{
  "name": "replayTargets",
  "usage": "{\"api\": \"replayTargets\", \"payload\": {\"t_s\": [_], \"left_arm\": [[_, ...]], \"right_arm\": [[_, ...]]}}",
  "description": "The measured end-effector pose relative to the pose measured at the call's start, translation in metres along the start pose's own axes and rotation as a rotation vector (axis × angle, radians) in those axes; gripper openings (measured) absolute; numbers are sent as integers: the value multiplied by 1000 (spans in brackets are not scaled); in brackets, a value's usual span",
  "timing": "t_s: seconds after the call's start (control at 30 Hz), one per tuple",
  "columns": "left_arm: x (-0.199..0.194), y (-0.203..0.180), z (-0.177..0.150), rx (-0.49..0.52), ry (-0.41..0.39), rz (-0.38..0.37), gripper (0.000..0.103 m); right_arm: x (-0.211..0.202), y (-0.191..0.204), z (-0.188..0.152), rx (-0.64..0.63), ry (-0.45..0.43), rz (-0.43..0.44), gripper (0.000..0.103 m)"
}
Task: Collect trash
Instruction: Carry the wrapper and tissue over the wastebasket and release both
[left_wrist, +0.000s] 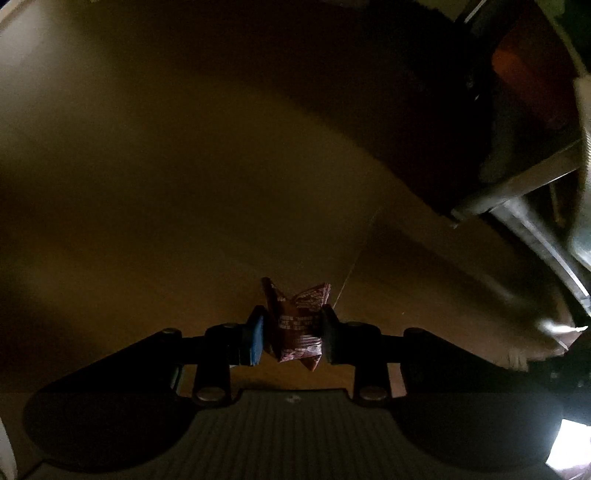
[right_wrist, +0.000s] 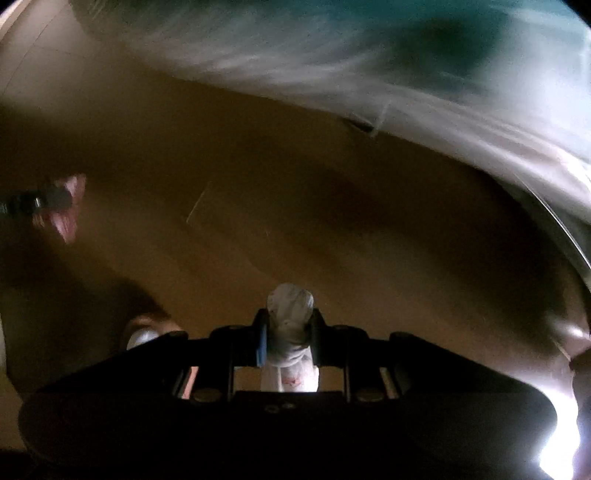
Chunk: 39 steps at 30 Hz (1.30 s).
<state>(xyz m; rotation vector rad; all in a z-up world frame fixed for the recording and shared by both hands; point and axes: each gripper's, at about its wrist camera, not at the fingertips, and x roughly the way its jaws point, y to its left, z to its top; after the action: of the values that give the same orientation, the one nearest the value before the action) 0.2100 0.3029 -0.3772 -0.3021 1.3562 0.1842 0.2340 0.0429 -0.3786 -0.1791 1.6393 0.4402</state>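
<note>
In the left wrist view my left gripper (left_wrist: 291, 328) is shut on a crumpled brown wrapper (left_wrist: 297, 328) with white print, held above a dim brown floor (left_wrist: 166, 184). In the right wrist view my right gripper (right_wrist: 288, 332) is shut on a crumpled white paper wad (right_wrist: 290, 325) that hangs down between the fingers, also above the brown floor (right_wrist: 295, 221). At the left edge of the right wrist view the other gripper shows, blurred, with a pinkish piece (right_wrist: 66, 206) in it.
A dark piece of furniture with a metal frame (left_wrist: 517, 184) stands at the right in the left wrist view. A blurred teal and white mass (right_wrist: 406, 66) fills the top of the right wrist view. A small pale object (right_wrist: 142, 338) lies on the floor at lower left.
</note>
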Motion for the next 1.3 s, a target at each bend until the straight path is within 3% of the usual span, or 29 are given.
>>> {"api": "replayTargets", "payload": {"t_s": [0.13, 0.37, 0.6, 0.97, 1.3], "left_arm": [[-42, -17, 14, 27, -64, 11, 30], [-130, -61, 35, 103, -227, 11, 30], [-225, -139, 44, 220, -401, 8, 30], [-339, -245, 34, 329, -554, -66, 30], [-435, -325, 37, 405, -689, -132, 30]], "right_arm": [[-40, -13, -15, 31, -76, 11, 20], [-149, -24, -26, 40, -305, 17, 20], [-250, -47, -30, -12, -514, -11, 20], [-382, -88, -69, -26, -775, -69, 20], [-495, -124, -77, -27, -979, -95, 20]]}}
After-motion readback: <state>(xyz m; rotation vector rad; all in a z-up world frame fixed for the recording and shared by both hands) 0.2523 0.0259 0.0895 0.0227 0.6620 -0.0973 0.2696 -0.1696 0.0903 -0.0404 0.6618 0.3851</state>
